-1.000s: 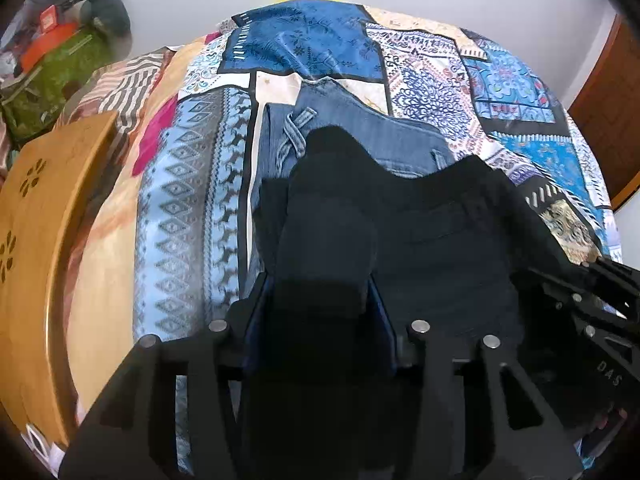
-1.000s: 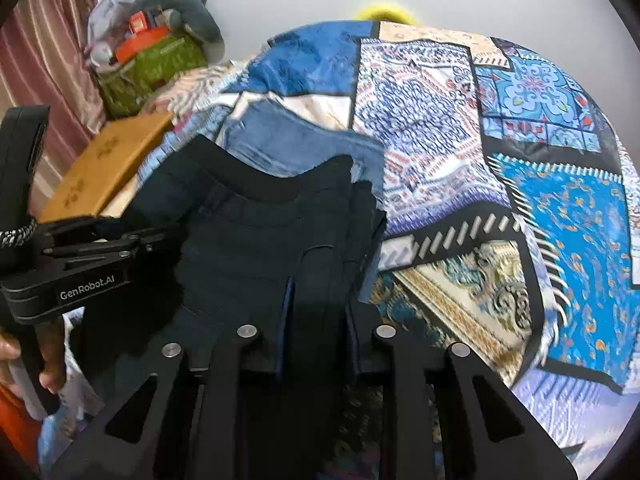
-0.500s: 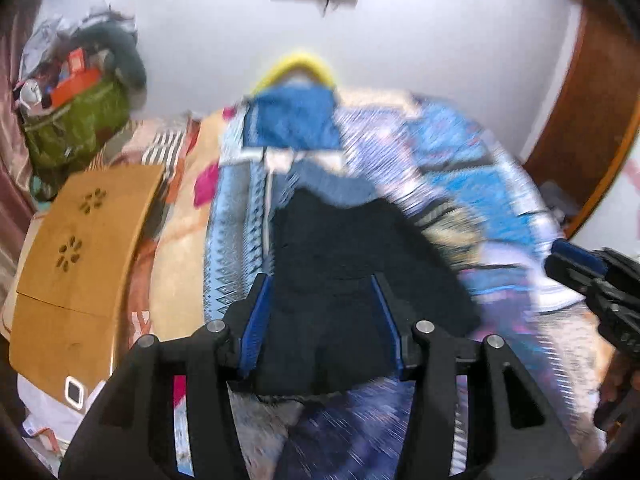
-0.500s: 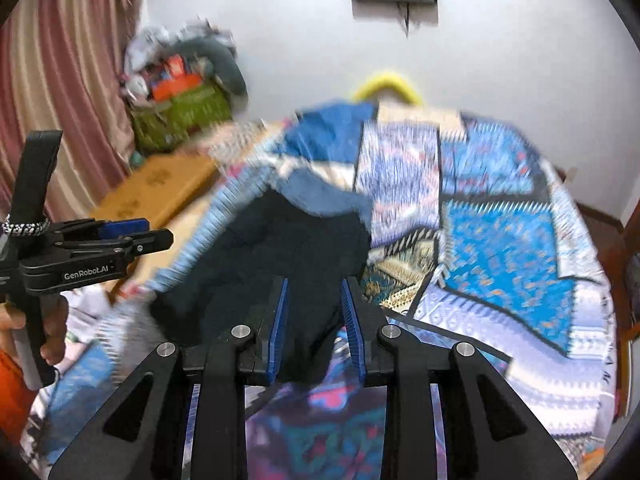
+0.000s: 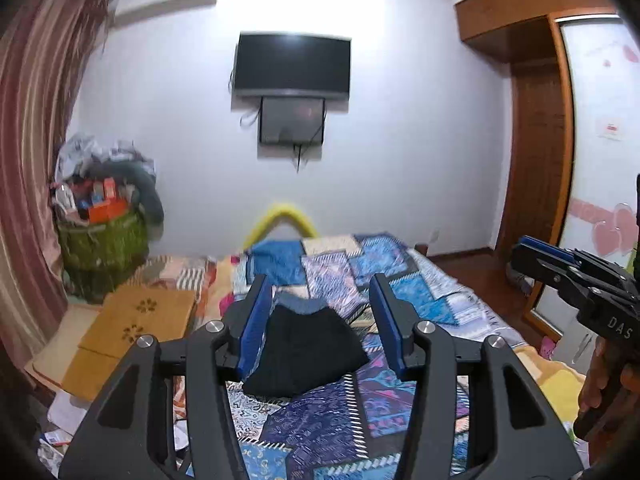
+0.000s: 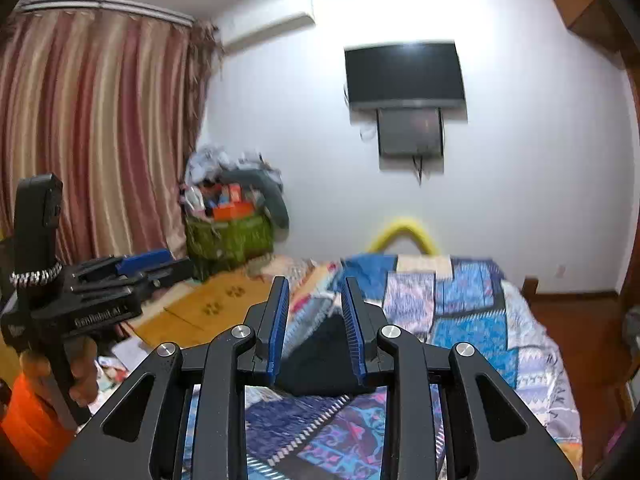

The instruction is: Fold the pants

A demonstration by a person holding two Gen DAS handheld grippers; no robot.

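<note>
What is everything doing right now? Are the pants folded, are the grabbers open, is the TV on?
Black pants: folded, lying on the bed.
Jeans: under the black pants, one edge showing.
Left gripper: open, empty.
Right gripper: open, empty.
TV: screen dark.
Curtain: drawn.
Basket: heaped full.

- On the side of my right gripper (image 5: 536, 250), seen at the far right edge from my left wrist, I read the white letters "DAS".
- On the side of my left gripper (image 6: 144, 258), seen at the left from my right wrist, stands white lettering blurred by motion; it looks like "GenRobot.AI", but I cannot read it surely.
</note>
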